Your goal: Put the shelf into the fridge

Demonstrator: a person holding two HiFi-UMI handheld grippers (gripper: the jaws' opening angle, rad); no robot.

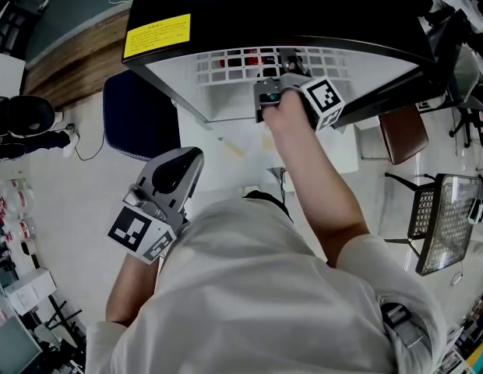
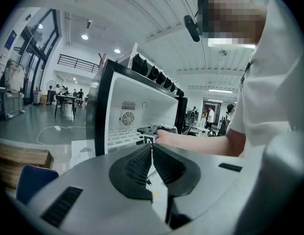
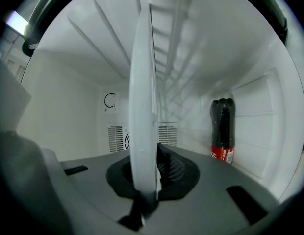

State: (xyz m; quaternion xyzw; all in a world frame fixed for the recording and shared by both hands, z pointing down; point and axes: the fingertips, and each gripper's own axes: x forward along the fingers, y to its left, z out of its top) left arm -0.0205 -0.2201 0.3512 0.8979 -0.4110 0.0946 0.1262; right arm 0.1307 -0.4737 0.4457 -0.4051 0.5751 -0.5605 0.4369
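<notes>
Inside the fridge (image 1: pixel 304 6), the shelf (image 3: pixel 142 106) runs ahead from between the jaws of the right hand-held gripper (image 3: pixel 147 177). 1 bottle (image 3: pixel 222 129) stands to that gripper's right, with a vent (image 3: pixel 116 137) ahead. The left hand-held gripper (image 1: pixel 187 159) sits behind, outside.

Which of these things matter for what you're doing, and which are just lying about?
In the job: shelf, fridge, right gripper shut on the shelf.
Just about: cola bottle inside the fridge, blue chair, brown chair, empty left gripper.

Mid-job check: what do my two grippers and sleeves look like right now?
The left gripper and right gripper are smooth grey shells with black ribbed jaws. Each carries a white cube printed with black square markers. No cables show. The shirt is white with short sleeves.
</notes>
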